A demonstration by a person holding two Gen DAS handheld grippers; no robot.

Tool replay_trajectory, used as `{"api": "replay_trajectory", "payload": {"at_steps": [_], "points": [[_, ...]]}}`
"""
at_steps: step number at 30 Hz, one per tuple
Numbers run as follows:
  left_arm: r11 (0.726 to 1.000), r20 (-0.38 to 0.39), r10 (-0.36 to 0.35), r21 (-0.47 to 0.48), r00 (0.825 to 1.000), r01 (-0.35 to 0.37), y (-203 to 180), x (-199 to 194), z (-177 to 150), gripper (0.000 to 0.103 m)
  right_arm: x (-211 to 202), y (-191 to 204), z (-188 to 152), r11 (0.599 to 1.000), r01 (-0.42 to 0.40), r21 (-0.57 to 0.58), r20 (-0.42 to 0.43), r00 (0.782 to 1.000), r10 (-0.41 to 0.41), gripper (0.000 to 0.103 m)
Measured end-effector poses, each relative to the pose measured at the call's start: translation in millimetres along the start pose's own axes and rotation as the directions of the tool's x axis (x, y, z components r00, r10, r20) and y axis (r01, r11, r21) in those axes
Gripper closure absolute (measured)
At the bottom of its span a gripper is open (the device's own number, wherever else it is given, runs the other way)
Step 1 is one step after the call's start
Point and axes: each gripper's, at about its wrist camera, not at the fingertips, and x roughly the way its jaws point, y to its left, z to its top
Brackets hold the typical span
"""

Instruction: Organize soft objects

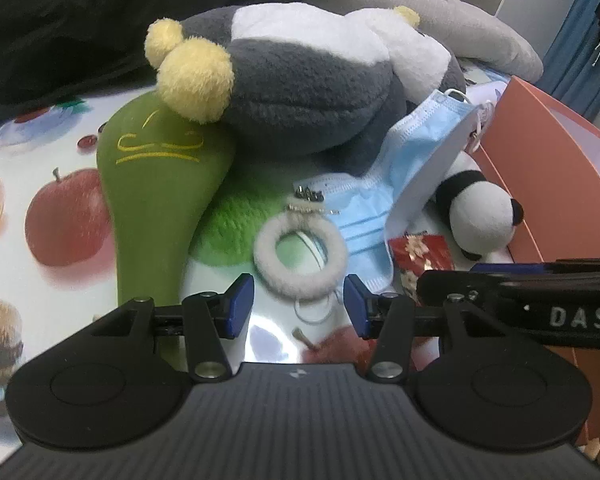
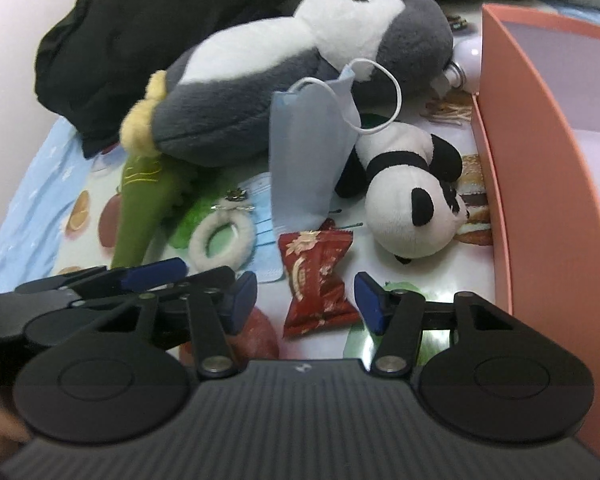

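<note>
A big grey and white penguin plush (image 1: 300, 80) (image 2: 300, 72) lies at the back. A green plush (image 1: 156, 184) (image 2: 140, 200) lies under its yellow feet. A fluffy white ring (image 1: 300, 260) (image 2: 222, 240) lies on the table just ahead of my open, empty left gripper (image 1: 299, 304). A small panda plush (image 1: 476, 208) (image 2: 412, 200) lies beside the orange box (image 1: 548, 168) (image 2: 540, 160). A red snack packet (image 2: 316, 280) (image 1: 420, 254) lies between the fingers of my open right gripper (image 2: 306, 302). Blue face masks (image 1: 400, 168) (image 2: 308, 152) lie in the middle.
A fruit-print tablecloth (image 1: 60, 216) covers the table. Black cloth (image 1: 80, 20) (image 2: 120, 40) lies at the back left and a grey cushion (image 1: 480, 28) at the back. My left gripper shows at the left of the right wrist view (image 2: 112, 280).
</note>
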Motion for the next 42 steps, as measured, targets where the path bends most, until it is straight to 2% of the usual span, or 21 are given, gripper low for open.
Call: {"api": "replay_trajectory", "payload": {"at_steps": [5,9,10,15,18,27,37,42], "points": [[1.0,0.018,-0.004,0.016,1.0,0.003,2,7,3,0.049,18,-13,4,0.998,-0.013,0.06,-0.028,0.999,0.015,0.047],[1.0,0.021,0.004,0.026,1.0,-0.005,0,10,5,0.08,23,-14,6,0.999,-0.029,0.04,-0.027,0.999,0.03,0.052],[1.0,0.018,-0.005,0.019,1.0,0.005,0,11,6,0.082,24,-12,7,0.999,-0.022,0.024,-0.035,0.999,0.023,0.065],[1.0,0.041,-0.006,0.002,0.999,0.006,0,3,5,0.094,19,-13,5,0.999,-0.044,0.027,-0.05,0.998,0.045,0.07],[0.999,0.053,-0.026,-0.029,0.998,0.027,2,-9,4,0.095,12,-12,2,0.999,-0.035,0.018,-0.048,0.998,0.036,0.07],[0.995,0.075,-0.025,-0.091,0.997,0.031,-7,-49,-14,0.095,-20,-2,-22,1.0,-0.023,-0.015,-0.04,0.999,0.023,0.07],[0.987,0.041,-0.024,-0.156,0.999,0.03,-16,-99,-65,0.095,-63,11,-72,0.999,-0.024,-0.048,-0.04,0.999,0.022,0.07],[0.977,0.006,-0.048,-0.207,0.999,0.049,-13,-119,-96,0.095,-79,11,-100,0.998,-0.013,-0.057,-0.047,0.999,0.01,0.07]]}}
